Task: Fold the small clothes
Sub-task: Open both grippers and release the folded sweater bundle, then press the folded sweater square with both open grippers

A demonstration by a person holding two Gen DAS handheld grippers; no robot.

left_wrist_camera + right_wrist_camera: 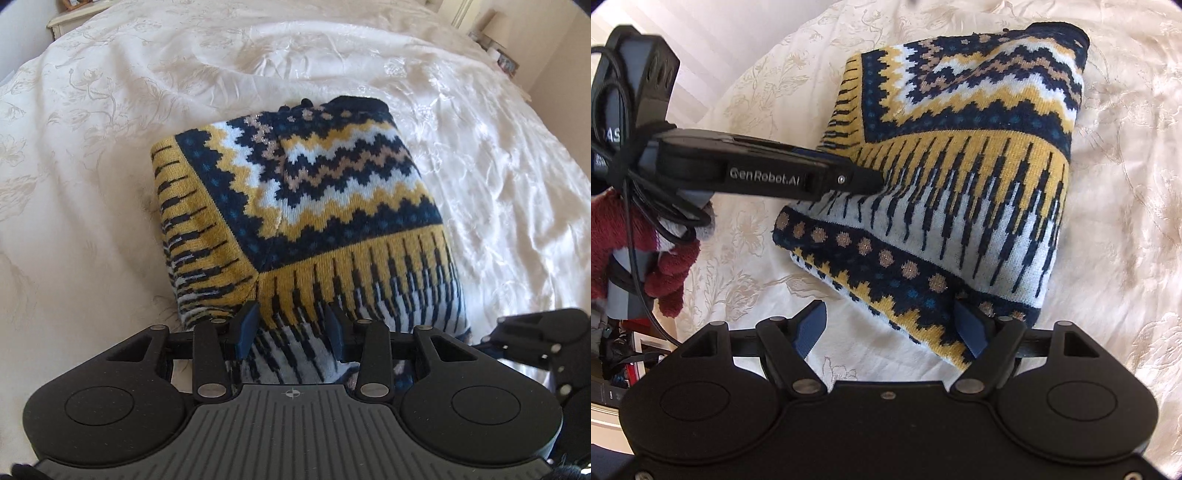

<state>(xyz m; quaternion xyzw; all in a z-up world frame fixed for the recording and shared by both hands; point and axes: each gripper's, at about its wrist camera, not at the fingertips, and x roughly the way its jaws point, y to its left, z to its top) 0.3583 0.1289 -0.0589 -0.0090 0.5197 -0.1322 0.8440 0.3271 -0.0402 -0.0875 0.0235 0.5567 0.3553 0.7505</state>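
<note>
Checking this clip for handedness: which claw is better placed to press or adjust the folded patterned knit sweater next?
Left, probably. The left claw is open, its fingers over the navy, yellow and white knit sweater. The right claw is also open but only at the sweater's near corner.

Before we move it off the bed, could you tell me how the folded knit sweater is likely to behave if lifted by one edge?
The sweater would probably flop and unfold: it is soft knit, stacked in loose layers. It looks thick, so likely fairly heavy for its size. The bedspread looks glossy, so a push may slide the whole bundle.
</note>
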